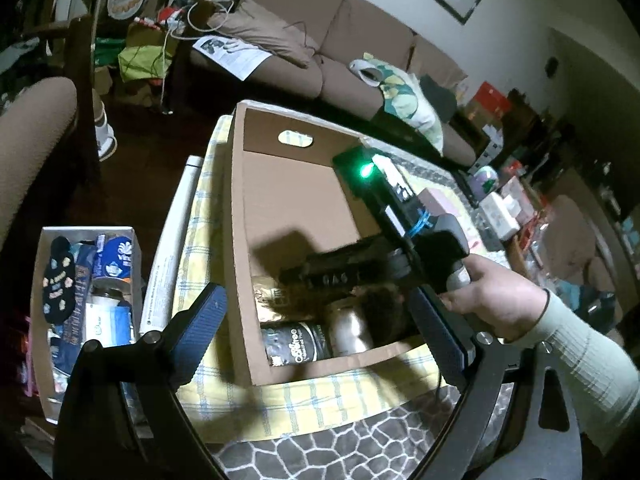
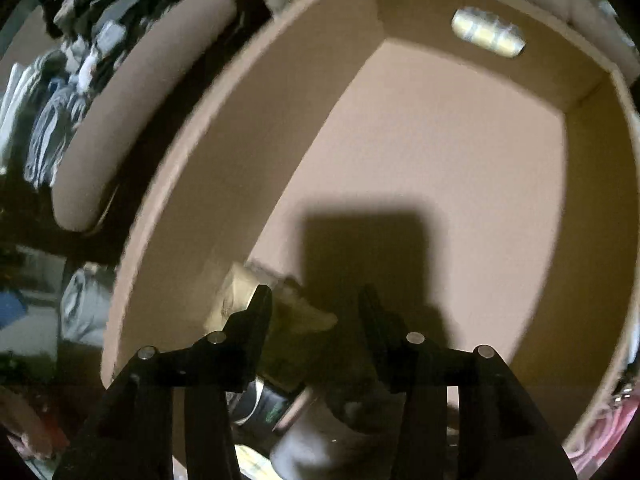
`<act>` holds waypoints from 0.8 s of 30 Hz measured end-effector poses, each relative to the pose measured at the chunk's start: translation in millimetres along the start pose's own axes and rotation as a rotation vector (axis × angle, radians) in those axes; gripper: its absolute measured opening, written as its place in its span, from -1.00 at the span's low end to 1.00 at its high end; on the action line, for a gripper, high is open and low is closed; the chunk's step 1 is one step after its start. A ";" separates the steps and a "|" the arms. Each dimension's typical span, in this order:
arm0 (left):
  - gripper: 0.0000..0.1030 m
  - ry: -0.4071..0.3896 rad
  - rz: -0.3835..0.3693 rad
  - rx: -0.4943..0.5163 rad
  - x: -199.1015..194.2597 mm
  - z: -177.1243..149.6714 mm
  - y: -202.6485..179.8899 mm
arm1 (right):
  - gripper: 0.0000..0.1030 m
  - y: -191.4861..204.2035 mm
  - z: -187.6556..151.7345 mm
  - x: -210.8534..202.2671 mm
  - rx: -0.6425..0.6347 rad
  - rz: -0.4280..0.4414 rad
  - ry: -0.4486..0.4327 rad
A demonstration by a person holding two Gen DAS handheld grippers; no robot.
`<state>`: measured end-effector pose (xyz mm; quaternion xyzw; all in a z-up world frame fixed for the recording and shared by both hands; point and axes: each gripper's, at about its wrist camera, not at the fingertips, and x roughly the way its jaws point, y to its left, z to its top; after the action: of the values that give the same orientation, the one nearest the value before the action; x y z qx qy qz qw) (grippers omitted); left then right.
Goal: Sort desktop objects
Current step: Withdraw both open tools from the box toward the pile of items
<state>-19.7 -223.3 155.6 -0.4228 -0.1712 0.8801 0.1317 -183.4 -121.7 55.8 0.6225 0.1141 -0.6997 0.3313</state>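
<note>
From the left wrist, the left claw [image 1: 320,332] stands wide and empty beside the cardboard box [image 1: 236,240] on the counter, where a coffee pouch [image 1: 298,346] lies.

From the right wrist, the right claw [image 2: 316,308] hangs half-open inside the box [image 2: 200,184], holding nothing (probably placing goods there).

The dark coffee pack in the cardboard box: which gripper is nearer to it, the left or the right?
Right. The right gripper reaches down inside the cardboard box, just above the coffee pack; the left gripper hangs outside, before the near wall.

The left wrist view looks obliquely down at the cardboard box [image 1: 240,216] from just outside its near corner. The right wrist view looks steeply into it, close and somewhat blurred; both share its interior.
</note>
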 end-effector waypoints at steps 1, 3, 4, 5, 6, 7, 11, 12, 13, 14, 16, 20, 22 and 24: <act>0.82 -0.001 0.016 0.012 -0.3 -0.5 -3.3 | -0.10 3.1 -4.8 4.1 -0.031 -0.032 0.028; 0.87 -0.005 0.047 0.036 -1.2 -2.4 -10.1 | -0.10 10.4 -12.9 -1.6 -0.099 -0.086 0.032; 0.88 -0.005 0.059 0.048 -1.4 -3.4 -12.6 | -0.10 11.3 -16.2 -9.3 -0.118 -0.105 0.015; 0.89 -0.006 0.069 0.057 -1.6 -4.4 -15.7 | -0.10 9.8 -20.9 -23.5 -0.126 -0.133 -0.020; 0.89 -0.006 0.078 0.065 -1.9 -5.8 -19.7 | -0.10 7.4 -25.8 -37.8 -0.117 -0.150 -0.053; 0.90 -0.006 0.086 0.071 -2.3 -7.2 -23.9 | -0.07 3.9 -30.8 -52.2 -0.104 -0.151 -0.083; 0.99 -0.013 0.098 0.097 -5.5 -12.7 -44.1 | 0.16 -4.0 -59.5 -99.5 -0.073 -0.134 -0.177; 0.99 -0.014 0.101 0.101 -6.4 -14.1 -49.4 | 0.28 -7.3 -70.9 -113.1 -0.061 -0.133 -0.201; 0.99 -0.015 0.102 0.105 -7.2 -16.1 -55.0 | 0.41 -10.9 -81.5 -121.9 -0.050 -0.133 -0.215; 0.99 -0.015 0.102 0.110 -8.1 -17.2 -60.6 | 0.48 -0.6 -79.1 -119.0 -0.043 -0.134 -0.222; 1.00 -0.014 0.105 0.123 -10.1 -20.1 -72.5 | 0.62 -9.1 -101.5 -133.1 -0.021 -0.136 -0.242; 1.00 -0.010 0.106 0.155 -14.3 -26.9 -99.6 | 0.79 -22.1 -139.1 -147.0 0.020 -0.153 -0.257; 1.00 -0.014 0.107 0.173 -17.8 -30.3 -114.7 | 1.00 -25.3 -155.7 -152.3 0.037 -0.142 -0.257; 1.00 -0.019 0.105 0.187 -20.1 -31.9 -128.2 | 1.00 -29.9 -174.4 -160.2 0.050 -0.155 -0.276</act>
<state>28.8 -108.6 203.9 -0.4087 -0.0672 0.9019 0.1226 -61.9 52.2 165.3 0.5178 0.0977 -0.8049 0.2730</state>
